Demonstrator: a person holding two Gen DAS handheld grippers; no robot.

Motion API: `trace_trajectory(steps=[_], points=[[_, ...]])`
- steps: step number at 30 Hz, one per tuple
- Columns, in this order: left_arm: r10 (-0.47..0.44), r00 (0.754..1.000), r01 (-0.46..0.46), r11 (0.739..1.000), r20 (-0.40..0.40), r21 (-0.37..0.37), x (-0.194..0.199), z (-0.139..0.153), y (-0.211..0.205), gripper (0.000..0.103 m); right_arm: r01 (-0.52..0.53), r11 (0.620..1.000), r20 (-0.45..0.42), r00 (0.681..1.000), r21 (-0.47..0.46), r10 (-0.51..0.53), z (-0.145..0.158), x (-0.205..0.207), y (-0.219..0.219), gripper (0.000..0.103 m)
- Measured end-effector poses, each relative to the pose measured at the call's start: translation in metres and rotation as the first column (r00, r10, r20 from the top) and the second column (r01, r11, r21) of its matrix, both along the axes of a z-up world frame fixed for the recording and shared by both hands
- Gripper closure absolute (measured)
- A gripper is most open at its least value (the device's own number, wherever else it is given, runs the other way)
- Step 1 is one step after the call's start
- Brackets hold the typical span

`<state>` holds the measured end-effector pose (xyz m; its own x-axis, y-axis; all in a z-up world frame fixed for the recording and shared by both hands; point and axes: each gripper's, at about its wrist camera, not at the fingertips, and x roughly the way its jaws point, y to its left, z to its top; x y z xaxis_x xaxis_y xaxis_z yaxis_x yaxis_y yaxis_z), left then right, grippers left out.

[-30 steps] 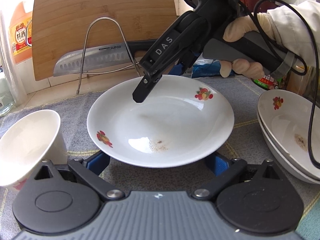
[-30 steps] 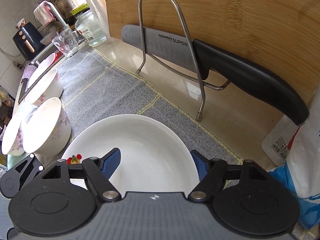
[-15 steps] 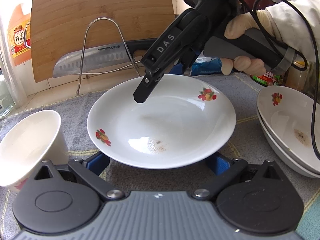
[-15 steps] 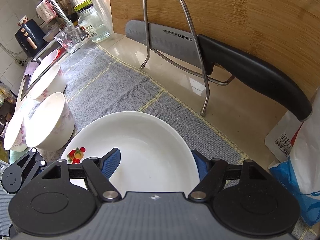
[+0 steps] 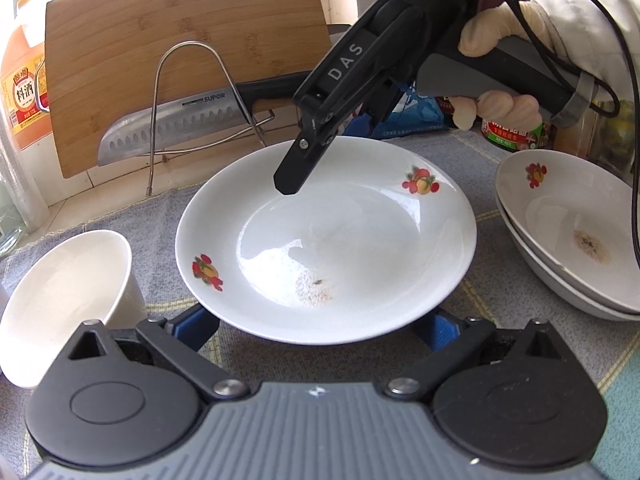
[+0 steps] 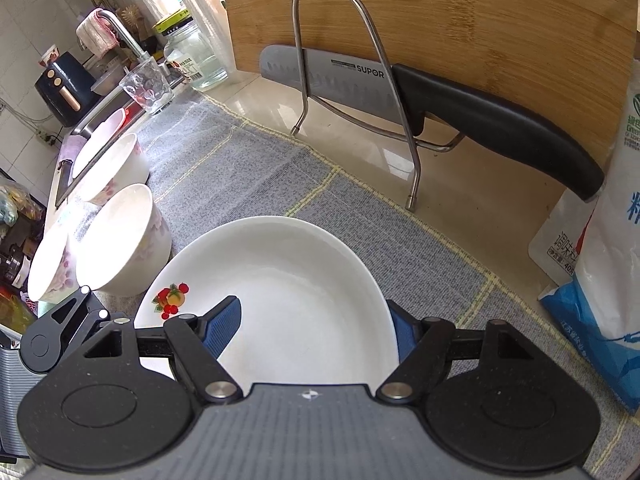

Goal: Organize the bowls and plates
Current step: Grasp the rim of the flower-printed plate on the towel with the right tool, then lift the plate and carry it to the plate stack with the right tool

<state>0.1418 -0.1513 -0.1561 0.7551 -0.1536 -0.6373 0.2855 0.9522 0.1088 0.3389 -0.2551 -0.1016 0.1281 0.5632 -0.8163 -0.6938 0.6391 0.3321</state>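
A white plate with fruit decals (image 5: 360,248) lies on the grey mat in the middle of the left wrist view. My left gripper (image 5: 318,326) stands open at its near side, and the plate's near rim covers the tips of both blue pads. My right gripper (image 6: 312,328), held by a gloved hand, is open astride the plate's far rim. One finger (image 5: 294,176) hangs over the inside of the plate (image 6: 288,280); the other is outside the rim. No pad presses on the plate.
Two stacked plates (image 5: 560,216) sit at the right and a white bowl (image 5: 68,300) at the left, with more flowered bowls (image 6: 120,240) toward the sink. A knife (image 6: 360,76) on a wire rack, a cutting board (image 5: 184,40), bottles and bags line the back.
The right gripper has shifted slightly over the plate's far rim, so more of the fruit decal and bowls show in its view. The left view has rolled a little. The plate stays put.
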Motion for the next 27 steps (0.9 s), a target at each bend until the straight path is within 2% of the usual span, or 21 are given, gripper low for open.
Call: trace_trajectory(steps=[17,27], points=[[-0.024,1.0,0.024,1.0,-0.009,0.008,-0.017,0.017,0.011,0.002,0.008,1.0,-0.003,1.0,0.02,-0.008,0.009,-0.022,0.001,0.022],[-0.068,0.998,0.069,0.997,-0.014,0.025,-0.034,0.034,0.016,0.002,0.031,0.999,-0.005,1.0,0.029,-0.031,0.018,-0.042,0.0,0.022]])
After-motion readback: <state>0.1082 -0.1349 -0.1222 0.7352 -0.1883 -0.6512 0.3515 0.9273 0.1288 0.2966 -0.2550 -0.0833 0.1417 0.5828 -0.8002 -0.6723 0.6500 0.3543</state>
